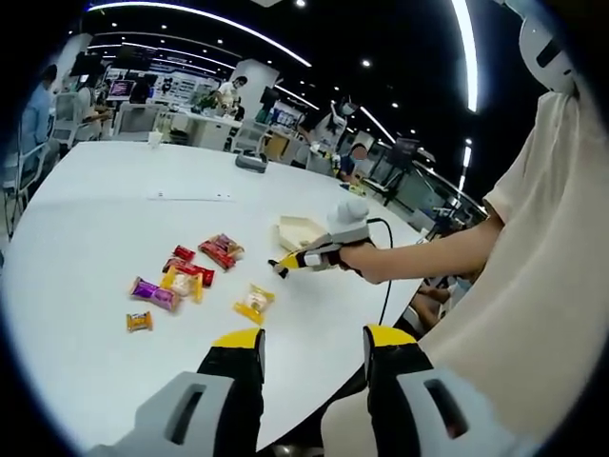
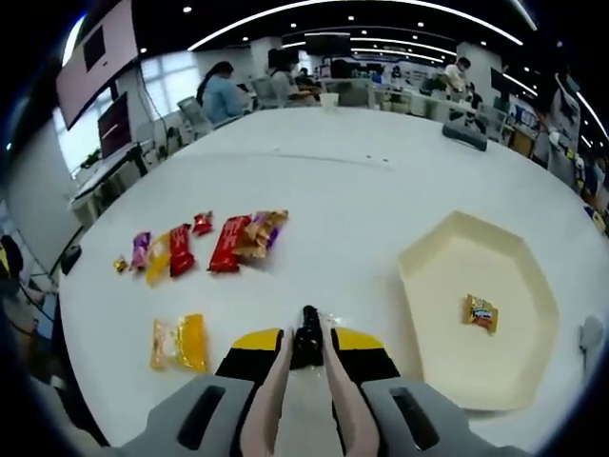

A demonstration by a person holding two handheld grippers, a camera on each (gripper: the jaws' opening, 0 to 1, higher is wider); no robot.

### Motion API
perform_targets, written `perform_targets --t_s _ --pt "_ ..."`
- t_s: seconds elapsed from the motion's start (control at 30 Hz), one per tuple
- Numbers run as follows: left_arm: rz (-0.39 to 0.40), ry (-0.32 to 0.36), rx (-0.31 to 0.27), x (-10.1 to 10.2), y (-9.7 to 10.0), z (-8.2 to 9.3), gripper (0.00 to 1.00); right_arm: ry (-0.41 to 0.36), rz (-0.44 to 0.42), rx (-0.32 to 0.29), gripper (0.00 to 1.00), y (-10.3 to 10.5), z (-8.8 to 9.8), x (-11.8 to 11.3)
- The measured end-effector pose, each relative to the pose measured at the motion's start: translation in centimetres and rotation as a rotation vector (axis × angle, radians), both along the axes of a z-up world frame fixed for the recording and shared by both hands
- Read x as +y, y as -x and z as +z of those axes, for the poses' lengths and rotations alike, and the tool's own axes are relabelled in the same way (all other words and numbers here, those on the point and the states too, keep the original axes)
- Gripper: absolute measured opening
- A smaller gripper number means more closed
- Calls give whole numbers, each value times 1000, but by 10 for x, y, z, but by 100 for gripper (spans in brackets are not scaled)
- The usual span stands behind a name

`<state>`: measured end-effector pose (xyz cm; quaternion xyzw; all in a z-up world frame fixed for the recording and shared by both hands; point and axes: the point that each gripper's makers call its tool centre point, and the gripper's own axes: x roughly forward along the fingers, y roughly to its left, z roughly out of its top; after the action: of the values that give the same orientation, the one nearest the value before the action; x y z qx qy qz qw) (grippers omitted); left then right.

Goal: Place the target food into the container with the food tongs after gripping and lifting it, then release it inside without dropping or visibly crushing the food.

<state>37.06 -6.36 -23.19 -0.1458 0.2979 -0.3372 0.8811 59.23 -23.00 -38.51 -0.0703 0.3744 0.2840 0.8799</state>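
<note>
Right gripper clamped on food tongs – tips together, nothing in them. Left gripper jaws apart. One wrapped snack already in the tray – rest of the snacks on the table.

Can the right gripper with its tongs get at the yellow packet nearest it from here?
Probably yes: the yellow packet lies alone beside the right gripper, whose tongs hold nothing, with bare table between.
</note>
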Motion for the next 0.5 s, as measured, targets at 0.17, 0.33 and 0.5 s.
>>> perform_targets --t_s 0.17,0.33,0.5 --pt "4 2 -4 0 -1 1 41 -9 8 4 18 -2 5 1" --pt "7 2 -8 0 -1 1 41 -19 0 -10 18 -2 15 2" --pt "8 5 -10 0 -1 1 41 -28 3 -19 18 -2 23 3"
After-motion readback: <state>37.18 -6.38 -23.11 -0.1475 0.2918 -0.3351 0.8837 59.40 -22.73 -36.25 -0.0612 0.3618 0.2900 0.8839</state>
